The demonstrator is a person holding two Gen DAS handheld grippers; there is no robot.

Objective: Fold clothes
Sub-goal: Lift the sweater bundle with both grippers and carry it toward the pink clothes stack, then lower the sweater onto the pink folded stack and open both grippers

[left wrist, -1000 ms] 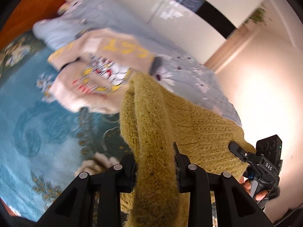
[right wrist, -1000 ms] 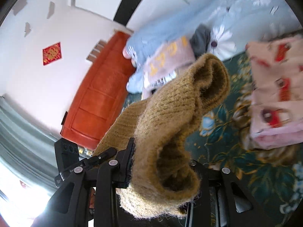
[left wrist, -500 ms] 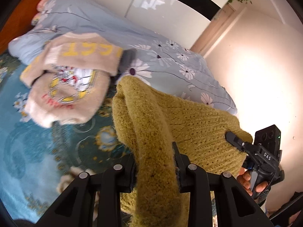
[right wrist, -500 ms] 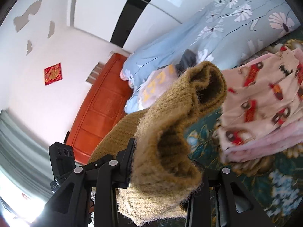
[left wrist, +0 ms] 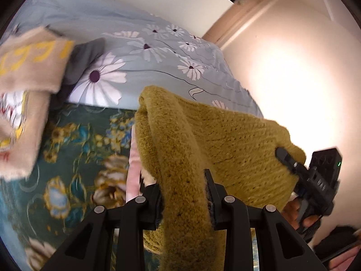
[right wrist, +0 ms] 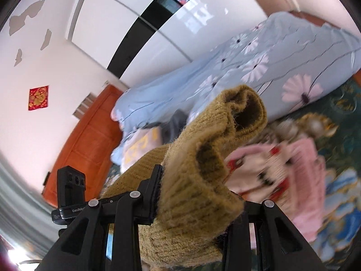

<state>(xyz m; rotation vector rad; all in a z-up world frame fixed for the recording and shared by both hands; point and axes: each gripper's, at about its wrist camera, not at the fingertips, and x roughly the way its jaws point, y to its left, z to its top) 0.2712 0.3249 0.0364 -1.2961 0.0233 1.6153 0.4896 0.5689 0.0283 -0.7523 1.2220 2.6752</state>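
Observation:
A mustard knit sweater (left wrist: 225, 140) hangs stretched in the air between both grippers. My left gripper (left wrist: 183, 194) is shut on one thick fold of it. My right gripper (right wrist: 194, 194) is shut on the other end (right wrist: 203, 169), and it also shows in the left wrist view (left wrist: 313, 180) at the right. Below lies the bed's teal floral cover (left wrist: 72, 158). A beige folded sweater with yellow letters (left wrist: 27, 76) lies at the left. A pink printed garment (right wrist: 282, 169) lies folded below the right gripper.
A light blue daisy-print duvet (left wrist: 158, 52) is heaped along the far side of the bed. An orange wooden headboard (right wrist: 83, 144) stands at the left in the right wrist view. White wardrobe doors (right wrist: 135, 33) and a pale wall are behind.
Both grippers have carried the mustard sweater to the right over the bed. The beige sweater has slid to the left edge, and the pink garment now lies under the right gripper.

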